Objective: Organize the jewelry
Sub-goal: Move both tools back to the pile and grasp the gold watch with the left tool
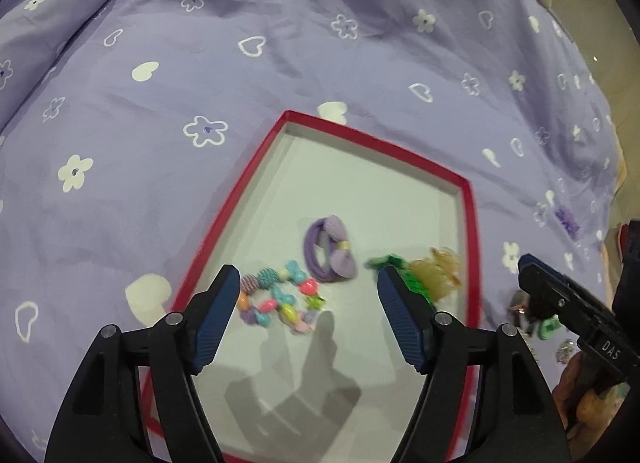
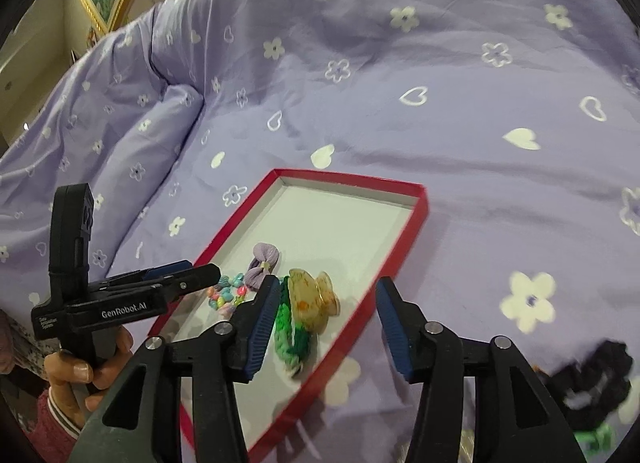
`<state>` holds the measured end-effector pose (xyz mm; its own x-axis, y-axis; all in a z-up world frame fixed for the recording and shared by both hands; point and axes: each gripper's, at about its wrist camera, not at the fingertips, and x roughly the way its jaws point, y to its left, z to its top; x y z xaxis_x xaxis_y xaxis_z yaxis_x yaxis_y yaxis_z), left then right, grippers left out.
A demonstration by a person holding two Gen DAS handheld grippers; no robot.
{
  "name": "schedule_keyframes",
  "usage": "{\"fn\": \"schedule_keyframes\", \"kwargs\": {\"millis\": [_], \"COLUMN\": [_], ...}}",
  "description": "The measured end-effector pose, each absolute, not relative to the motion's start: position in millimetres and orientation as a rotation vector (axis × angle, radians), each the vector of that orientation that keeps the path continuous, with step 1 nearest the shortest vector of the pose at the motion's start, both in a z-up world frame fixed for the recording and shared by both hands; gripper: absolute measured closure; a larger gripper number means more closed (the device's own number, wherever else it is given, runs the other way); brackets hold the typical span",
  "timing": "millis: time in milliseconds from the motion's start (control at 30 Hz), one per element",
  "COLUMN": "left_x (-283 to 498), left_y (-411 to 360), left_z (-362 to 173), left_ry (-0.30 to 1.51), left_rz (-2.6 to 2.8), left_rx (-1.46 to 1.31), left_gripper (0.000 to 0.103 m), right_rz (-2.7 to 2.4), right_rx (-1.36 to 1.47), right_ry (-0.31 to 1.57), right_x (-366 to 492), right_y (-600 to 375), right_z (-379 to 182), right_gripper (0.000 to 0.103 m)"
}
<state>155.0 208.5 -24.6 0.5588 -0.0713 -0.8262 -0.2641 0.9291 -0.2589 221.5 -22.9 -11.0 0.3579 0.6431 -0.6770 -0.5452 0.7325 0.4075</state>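
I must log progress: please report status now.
Left gripper open, empty, over red-rimmed white tray. Right gripper open, empty. Colourful bead bracelet, purple bow hair tie in tray. Black scrunchie outside on bedsheet.

I count one red-rimmed tray (image 1: 256, 167) holding four pieces: one beaded bracelet (image 1: 280, 297), one purple bow hair tie (image 1: 330, 249), one green scrunchie (image 2: 290, 329) and one amber claw clip (image 2: 314, 299).
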Motion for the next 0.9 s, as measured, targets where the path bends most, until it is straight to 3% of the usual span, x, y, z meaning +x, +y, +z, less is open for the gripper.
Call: {"fn": "schedule_keyframes", "kwargs": {"millis": [267, 900], "left_x": [135, 126], "left_y": [174, 89], "left_z": [-4, 4], "left_ry": [0.934, 0.955], "left_rz": [0.059, -0.086], "left_rx": [-0.366, -0.293], "left_gripper": [0.026, 0.025], "right_rz": [0.696, 0.453], "right_rx": [0.19, 0.326], "right_ry": [0.891, 0.891], "right_x": [196, 159], "right_y": [-89, -230], "right_z": [3, -15], "right_gripper": [0.049, 0.047]}}
